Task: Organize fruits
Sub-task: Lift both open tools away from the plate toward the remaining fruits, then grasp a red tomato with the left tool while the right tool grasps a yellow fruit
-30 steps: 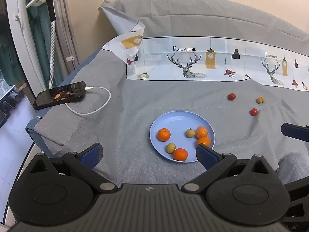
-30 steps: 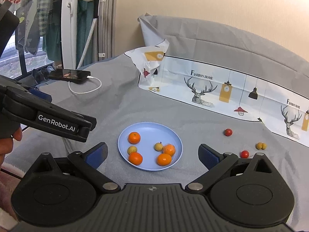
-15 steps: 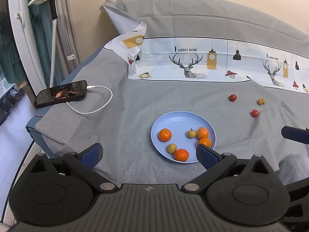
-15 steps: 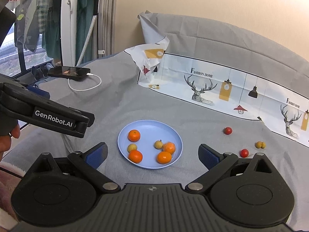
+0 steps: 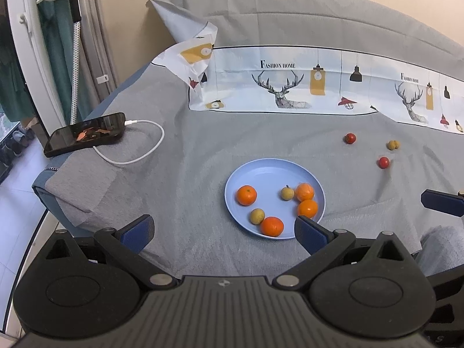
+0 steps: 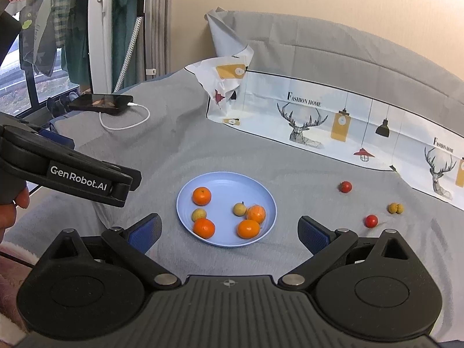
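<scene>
A light blue plate (image 5: 261, 171) (image 6: 226, 181) lies on the grey cloth and holds several oranges (image 5: 246, 195) (image 6: 201, 196) and two small yellow-brown fruits (image 5: 257, 216) (image 6: 199, 214). Two red cherry tomatoes (image 5: 350, 138) (image 5: 384, 162) (image 6: 345, 186) (image 6: 371, 221) and a pair of small yellow fruits (image 5: 393, 145) (image 6: 395, 208) lie loose on the cloth to the right of the plate. My left gripper (image 5: 223, 230) is open and empty in front of the plate. My right gripper (image 6: 230, 230) is open and empty, also just in front of the plate.
A black phone (image 5: 85, 134) (image 6: 100, 103) with a white cable (image 5: 139, 150) lies at the far left near the bed edge. A printed sheet with deer (image 5: 290, 87) (image 6: 319, 121) stands along the back. The left gripper's body (image 6: 66, 171) shows at the left of the right wrist view.
Both grippers have drifted slightly; the plate sits a little lower and further right in the left wrist view. Both stay open and no fruit has moved.
</scene>
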Action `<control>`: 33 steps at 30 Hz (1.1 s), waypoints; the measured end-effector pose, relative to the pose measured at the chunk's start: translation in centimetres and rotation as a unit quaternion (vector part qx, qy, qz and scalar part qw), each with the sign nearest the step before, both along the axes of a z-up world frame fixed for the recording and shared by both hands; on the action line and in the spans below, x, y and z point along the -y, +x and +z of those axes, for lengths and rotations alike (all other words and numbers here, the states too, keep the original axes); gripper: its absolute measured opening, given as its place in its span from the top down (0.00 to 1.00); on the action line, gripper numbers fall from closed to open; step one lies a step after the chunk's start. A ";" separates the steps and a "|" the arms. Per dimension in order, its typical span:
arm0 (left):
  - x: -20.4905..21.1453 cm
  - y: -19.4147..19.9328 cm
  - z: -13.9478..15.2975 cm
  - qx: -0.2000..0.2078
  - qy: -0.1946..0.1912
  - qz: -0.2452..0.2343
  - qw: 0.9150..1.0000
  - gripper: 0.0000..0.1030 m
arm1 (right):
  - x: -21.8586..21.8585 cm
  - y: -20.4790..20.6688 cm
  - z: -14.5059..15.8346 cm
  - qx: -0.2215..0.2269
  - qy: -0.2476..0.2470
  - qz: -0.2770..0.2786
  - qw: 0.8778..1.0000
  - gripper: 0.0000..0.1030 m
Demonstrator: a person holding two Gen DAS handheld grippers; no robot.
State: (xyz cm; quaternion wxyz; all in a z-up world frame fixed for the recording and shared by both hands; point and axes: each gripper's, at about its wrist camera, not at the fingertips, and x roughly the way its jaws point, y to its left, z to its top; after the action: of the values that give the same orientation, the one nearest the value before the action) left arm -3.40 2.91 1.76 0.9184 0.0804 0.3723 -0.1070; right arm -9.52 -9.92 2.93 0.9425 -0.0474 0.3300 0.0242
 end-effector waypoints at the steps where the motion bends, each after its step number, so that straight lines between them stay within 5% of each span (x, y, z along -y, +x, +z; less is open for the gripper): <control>1: 0.0 0.1 0.0 0.000 0.000 0.000 1.000 0.00 | 0.1 0.0 -0.1 -0.001 0.001 -0.001 1.000 0.03; 20: 5.5 4.3 -1.1 -0.024 0.020 -0.031 0.999 0.00 | 4.7 2.2 -2.7 -0.025 0.051 -0.081 0.995 0.02; 33: 18.0 11.7 -2.1 -0.040 0.016 -0.107 0.993 0.00 | 17.9 4.3 -4.5 0.005 0.020 -0.242 0.970 0.01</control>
State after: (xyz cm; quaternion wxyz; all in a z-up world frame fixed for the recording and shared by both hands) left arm 8.25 -15.05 -0.36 0.8845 0.1304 0.3999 -0.2018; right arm -5.24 -27.84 -1.58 0.9228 0.0525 0.3261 -0.1984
